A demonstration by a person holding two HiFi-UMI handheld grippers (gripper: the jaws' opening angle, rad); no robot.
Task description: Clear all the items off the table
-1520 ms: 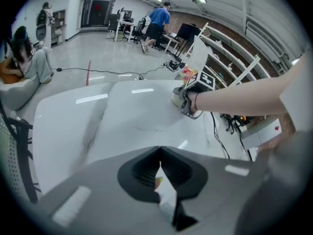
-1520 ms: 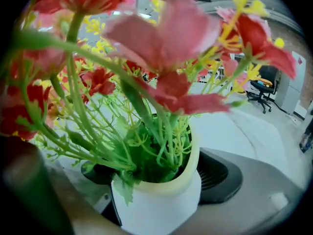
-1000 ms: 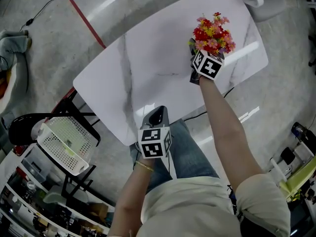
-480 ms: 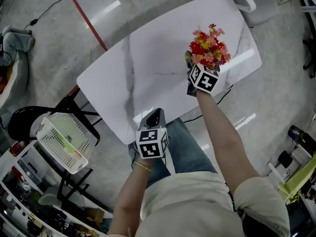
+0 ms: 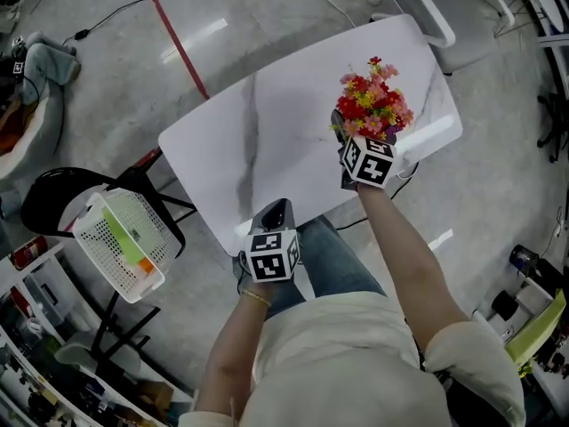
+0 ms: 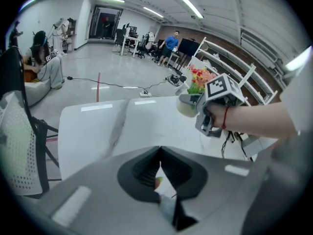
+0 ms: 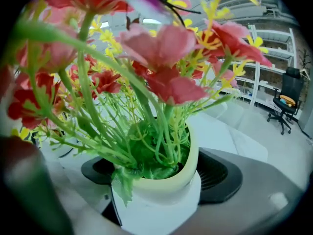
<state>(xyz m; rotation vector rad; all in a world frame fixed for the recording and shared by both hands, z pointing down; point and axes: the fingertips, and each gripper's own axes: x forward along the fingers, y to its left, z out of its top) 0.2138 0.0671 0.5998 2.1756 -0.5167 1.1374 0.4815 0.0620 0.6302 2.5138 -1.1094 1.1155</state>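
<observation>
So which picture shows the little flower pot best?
The right gripper view: the flower pot fills it, gripped between the right tongs. The head view shows mostly blooms from above; the left gripper view shows it small.

Count: flower pot (image 5: 373, 105) ×1; table (image 5: 267, 140) ×1; grippers ×2, left gripper (image 5: 277, 210) and right gripper (image 5: 354, 136); basket (image 5: 120, 243) ×1; chair (image 5: 52, 201) ×1

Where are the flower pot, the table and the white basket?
flower pot (image 7: 156, 207): right gripper view, white body below the rim.
table (image 5: 267, 140): head view, bare middle of the top.
white basket (image 5: 100, 234): head view, mesh wall.
</observation>
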